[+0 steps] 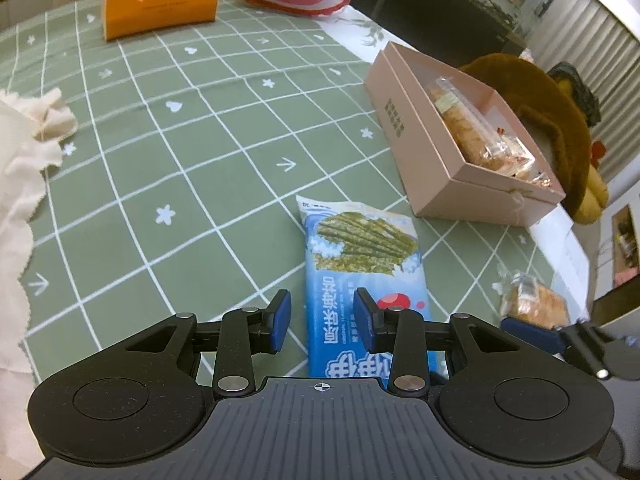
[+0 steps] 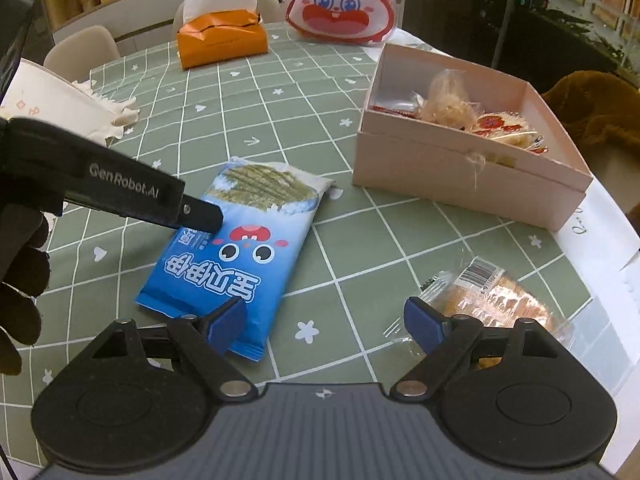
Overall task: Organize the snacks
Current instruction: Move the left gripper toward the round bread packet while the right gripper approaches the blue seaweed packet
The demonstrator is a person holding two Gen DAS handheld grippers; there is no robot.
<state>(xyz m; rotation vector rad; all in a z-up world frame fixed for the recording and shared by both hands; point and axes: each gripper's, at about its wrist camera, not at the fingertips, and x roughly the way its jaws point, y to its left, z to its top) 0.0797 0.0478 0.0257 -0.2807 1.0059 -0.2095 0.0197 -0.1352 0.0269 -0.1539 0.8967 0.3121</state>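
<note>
Green checked cloth (image 1: 168,128) covers my table, and both my tools hover low over it. My left gripper (image 1: 322,320) has its blue pads parted with nothing pinched; the blue seaweed snack packet (image 1: 360,264) lies flat under them, running from the lower centre of that view up toward the middle. My right gripper (image 2: 324,320) is spread wider and holds nothing. In its view the left pad (image 2: 226,324) hangs over the packet's near corner, and the right pad sits over the crinkled end of a clear-wrapped pastry (image 2: 500,300) at lower right.

That pastry lies close to the table's white rim (image 2: 600,240), so there is little room on that side. Between the packet and the pastry the cloth is bare. Up and right of the packet stands the pink box (image 2: 460,168), open, with wrapped snacks inside; a narrow strip of cloth separates its front wall from the packet's top end. The centre and left of the cloth are open as far as a crumpled cream cloth (image 1: 36,128) at the left edge.

At the far side sit an orange tissue box (image 2: 222,40) and a rabbit-faced bag (image 2: 340,4). A brown plush toy (image 1: 552,120) lies beyond the box, off the table's edge. Pale chairs (image 2: 80,52) and shelves show behind.
</note>
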